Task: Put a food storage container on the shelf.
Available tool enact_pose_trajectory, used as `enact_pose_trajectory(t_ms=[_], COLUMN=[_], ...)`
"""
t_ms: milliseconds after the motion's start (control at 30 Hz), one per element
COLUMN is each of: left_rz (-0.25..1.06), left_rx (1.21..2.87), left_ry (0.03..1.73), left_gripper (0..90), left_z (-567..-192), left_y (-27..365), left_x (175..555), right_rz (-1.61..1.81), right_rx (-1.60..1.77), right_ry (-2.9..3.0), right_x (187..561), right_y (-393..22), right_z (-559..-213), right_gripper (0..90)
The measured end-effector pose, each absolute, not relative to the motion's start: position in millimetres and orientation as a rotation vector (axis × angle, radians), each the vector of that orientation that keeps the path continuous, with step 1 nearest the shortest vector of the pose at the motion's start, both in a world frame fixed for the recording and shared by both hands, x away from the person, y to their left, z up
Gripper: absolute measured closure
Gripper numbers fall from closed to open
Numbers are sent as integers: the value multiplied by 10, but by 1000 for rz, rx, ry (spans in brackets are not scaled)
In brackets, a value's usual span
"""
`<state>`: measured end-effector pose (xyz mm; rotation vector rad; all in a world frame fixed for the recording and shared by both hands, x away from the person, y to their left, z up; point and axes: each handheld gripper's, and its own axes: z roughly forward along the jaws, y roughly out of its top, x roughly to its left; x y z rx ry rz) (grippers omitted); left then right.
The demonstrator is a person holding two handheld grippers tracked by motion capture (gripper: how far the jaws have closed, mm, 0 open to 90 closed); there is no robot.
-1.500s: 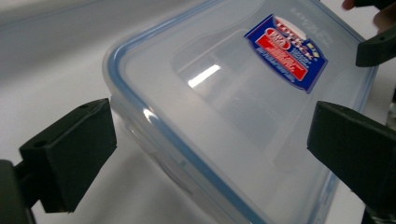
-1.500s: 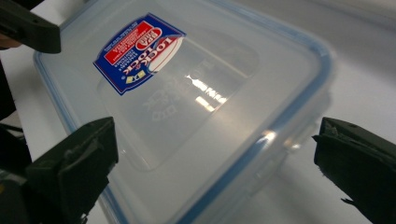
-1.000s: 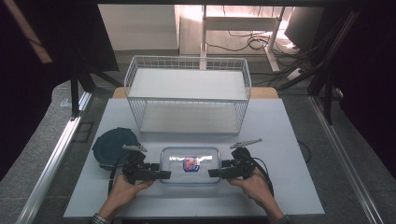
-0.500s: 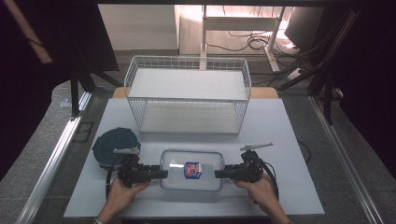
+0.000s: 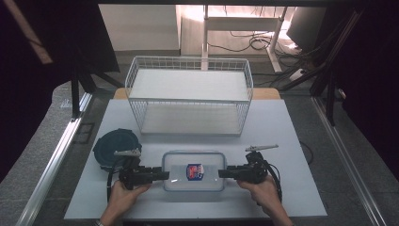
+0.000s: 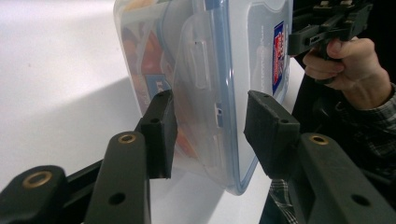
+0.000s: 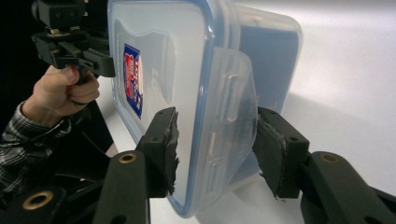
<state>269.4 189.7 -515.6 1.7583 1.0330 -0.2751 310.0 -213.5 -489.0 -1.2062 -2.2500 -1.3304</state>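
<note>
1. Left gripper (image 5: 162, 175) sits at the left short end of the clear plastic container (image 5: 193, 170), jaws spread apart with the end latch flap between them. In the left gripper view its two black pads (image 6: 161, 133) straddle that flap with daylight on both sides, so nothing is clamped.
2. Right gripper (image 5: 222, 173) mirrors it at the container's right short end, jaws also parted. In the right gripper view the pads (image 7: 164, 151) flank the latch flap; whether they touch it, I cannot tell.
3. Each hand grips its tool from the near edge of the white table (image 5: 291, 141): left hand (image 5: 123, 194), right hand (image 5: 259, 189).
4. Now the container itself: it lies flat on the table, lid up, just in front of the white wire basket (image 5: 189, 96). Its long axis runs left to right, parallel to the basket's front wall, with a short end facing each gripper.
5. Looks: a rounded-corner rectangle, see-through body, clear lid with a blue sealing rim and hinged latch flaps at the ends. A small red-and-blue label (image 5: 194, 171) sits in the middle of the lid.
6. Through the wall, in the left gripper view, orange and blue printed shapes show; what they are I cannot tell.
7. Left of the container, beside the left gripper, lies a dark round lid (image 5: 113, 146).
</note>
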Motion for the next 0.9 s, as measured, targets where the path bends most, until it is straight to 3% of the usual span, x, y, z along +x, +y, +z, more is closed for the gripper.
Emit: enact_pose_trajectory(t_ms=[367,900], left_rz=[-202,-101], left_rx=[1714,1707], left_ry=[1045,977], left_gripper=[547,542], left_z=[-5024,-4501], left_y=[1870,1921], left_x=[2684,2847], right_rz=[-1421,-1570], right_rx=[-1233,-1151], right_ry=[-2307,-2400], right_x=[3036,3170], right_y=[-2096,-2039], right_z=[-4782,-4251], right_gripper=[500,503])
